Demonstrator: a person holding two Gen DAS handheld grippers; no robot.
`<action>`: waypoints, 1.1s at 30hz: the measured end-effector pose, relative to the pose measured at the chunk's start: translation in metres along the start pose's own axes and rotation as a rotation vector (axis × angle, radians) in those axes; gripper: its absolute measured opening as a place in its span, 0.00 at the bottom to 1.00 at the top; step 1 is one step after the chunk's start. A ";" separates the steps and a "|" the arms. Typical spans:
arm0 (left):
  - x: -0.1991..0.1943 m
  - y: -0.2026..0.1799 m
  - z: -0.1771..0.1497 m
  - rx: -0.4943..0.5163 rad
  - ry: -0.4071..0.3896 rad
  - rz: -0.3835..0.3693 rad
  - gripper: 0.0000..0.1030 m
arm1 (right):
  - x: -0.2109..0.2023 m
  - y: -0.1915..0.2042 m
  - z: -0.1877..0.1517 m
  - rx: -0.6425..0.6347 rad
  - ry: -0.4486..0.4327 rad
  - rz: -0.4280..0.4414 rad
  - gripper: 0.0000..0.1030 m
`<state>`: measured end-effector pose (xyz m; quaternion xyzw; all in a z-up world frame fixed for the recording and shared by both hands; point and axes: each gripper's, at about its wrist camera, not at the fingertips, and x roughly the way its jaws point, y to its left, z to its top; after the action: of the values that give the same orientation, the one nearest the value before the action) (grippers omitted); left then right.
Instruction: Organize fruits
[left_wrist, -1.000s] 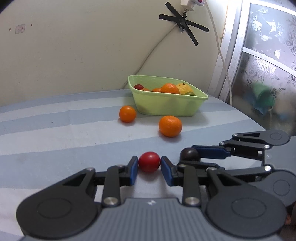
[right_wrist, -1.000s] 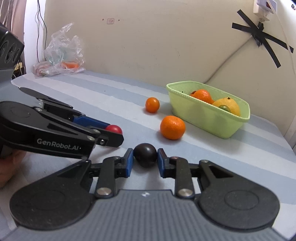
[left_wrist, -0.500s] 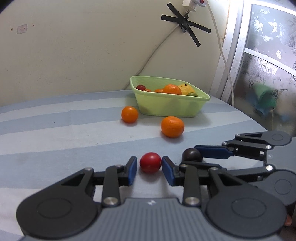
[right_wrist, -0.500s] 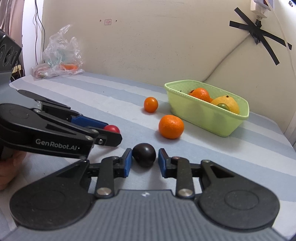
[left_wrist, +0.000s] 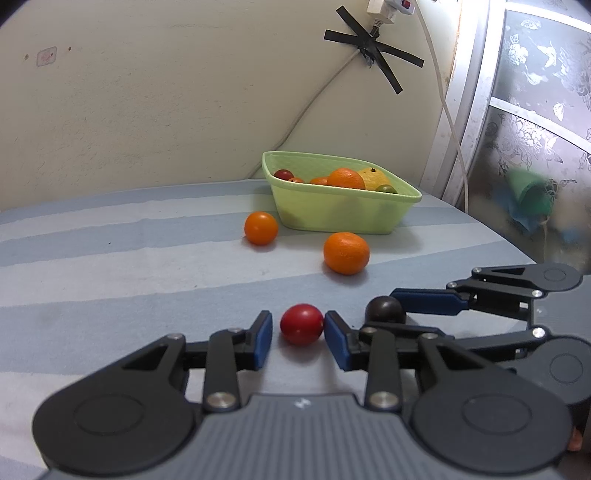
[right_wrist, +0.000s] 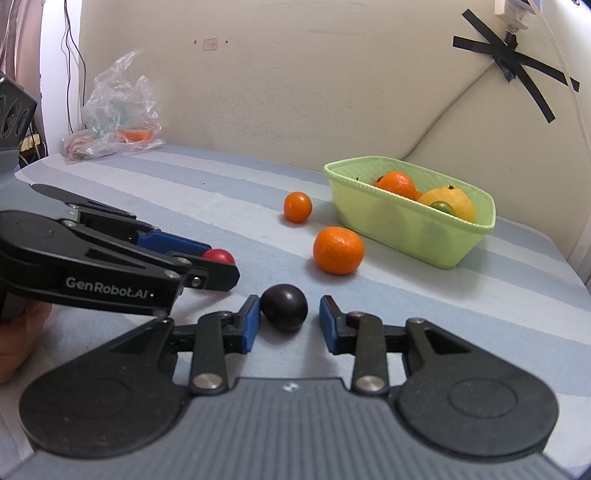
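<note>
A small red fruit (left_wrist: 301, 324) lies on the striped cloth between the fingers of my left gripper (left_wrist: 297, 338), which is open with gaps on both sides. A dark plum-like fruit (right_wrist: 284, 311) lies between the fingers of my right gripper (right_wrist: 289, 325), also open, its left pad close to the fruit. Each gripper shows in the other view: the right gripper (left_wrist: 406, 312) and the left gripper (right_wrist: 207, 258). A large orange (left_wrist: 346, 253) and a small orange (left_wrist: 260, 228) lie in front of the green basket (left_wrist: 332, 214), which holds several fruits.
A crumpled plastic bag (right_wrist: 118, 114) lies at the far left by the wall. A cable (left_wrist: 443, 110) hangs down the wall right of the basket. A patterned glass door (left_wrist: 535, 129) stands at the right. The cloth's edge falls away at the right.
Both grippers have opened: the pads that pressed the red fruit and the dark fruit now stand apart from them. Both fruits rest on the cloth.
</note>
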<state>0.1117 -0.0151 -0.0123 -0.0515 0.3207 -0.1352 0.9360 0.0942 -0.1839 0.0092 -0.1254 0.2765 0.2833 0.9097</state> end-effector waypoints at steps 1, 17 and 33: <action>0.000 0.000 0.000 0.000 0.000 0.000 0.31 | 0.000 0.000 0.000 0.000 0.000 0.000 0.37; 0.000 -0.001 0.000 0.004 0.000 -0.005 0.26 | -0.004 0.008 -0.003 -0.055 -0.015 -0.017 0.28; 0.075 0.012 0.134 -0.099 -0.041 -0.092 0.27 | 0.026 -0.102 0.079 0.199 -0.180 -0.154 0.29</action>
<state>0.2535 -0.0238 0.0471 -0.1150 0.3050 -0.1611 0.9316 0.2061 -0.2241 0.0659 -0.0298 0.2101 0.1938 0.9578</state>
